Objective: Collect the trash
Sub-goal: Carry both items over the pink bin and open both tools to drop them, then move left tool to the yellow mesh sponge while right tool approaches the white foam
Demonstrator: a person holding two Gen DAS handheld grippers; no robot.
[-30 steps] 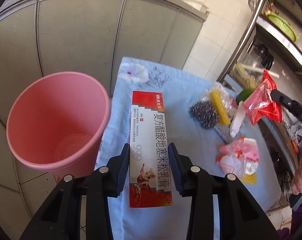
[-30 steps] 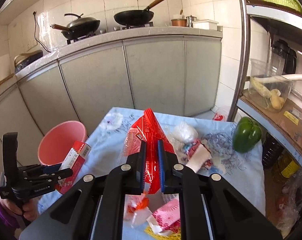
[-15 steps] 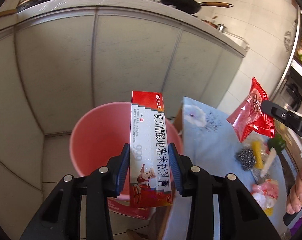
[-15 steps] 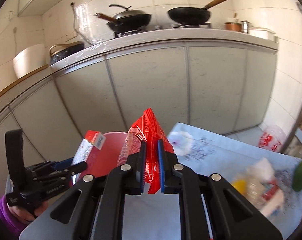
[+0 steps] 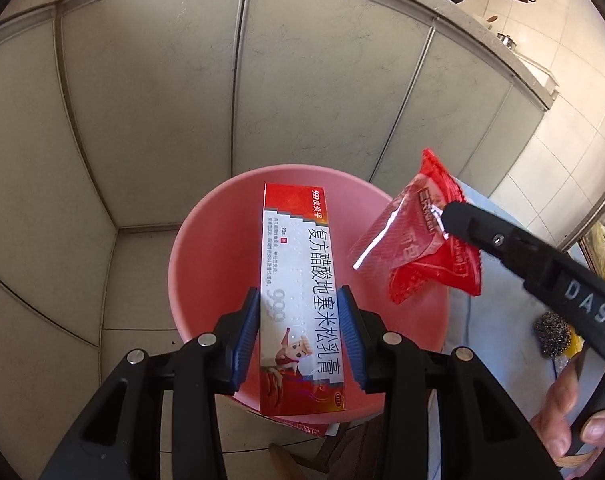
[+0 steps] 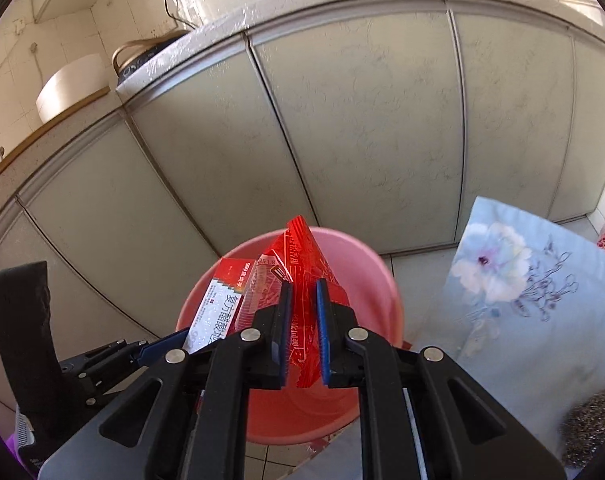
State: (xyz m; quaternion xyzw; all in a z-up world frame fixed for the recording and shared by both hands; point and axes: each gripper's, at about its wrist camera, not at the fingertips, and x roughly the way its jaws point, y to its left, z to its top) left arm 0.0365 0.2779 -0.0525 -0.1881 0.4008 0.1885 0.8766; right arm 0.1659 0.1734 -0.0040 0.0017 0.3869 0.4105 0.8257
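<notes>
A red and white ointment box (image 5: pixel 302 296) sits between the blue pads of my left gripper (image 5: pixel 300 316), which is shut on it, directly above the mouth of the pink bucket (image 5: pixel 206 248). A crumpled red plastic wrapper (image 6: pixel 300 280) is clamped in my right gripper (image 6: pixel 302 300), also over the pink bucket (image 6: pixel 366 264). In the left wrist view the right gripper (image 5: pixel 442 216) comes in from the right with the red wrapper (image 5: pixel 414 248) hanging at the bucket's right rim. In the right wrist view the box (image 6: pixel 222 304) and the left gripper (image 6: pixel 162 344) show at the left.
Grey cabinet doors (image 5: pixel 182 100) stand right behind the bucket, on a tiled floor (image 5: pixel 42 340). A pale blue flowered tablecloth (image 6: pixel 522 300) covers the table to the right, with a steel scourer (image 5: pixel 552 334) on it. A person's hand (image 5: pixel 570 412) holds the right gripper. Pans sit on the counter above.
Both grippers have swung left from over the table to above the pink bucket, carrying the box and the wrapper. The bucket now lies straight under both.
</notes>
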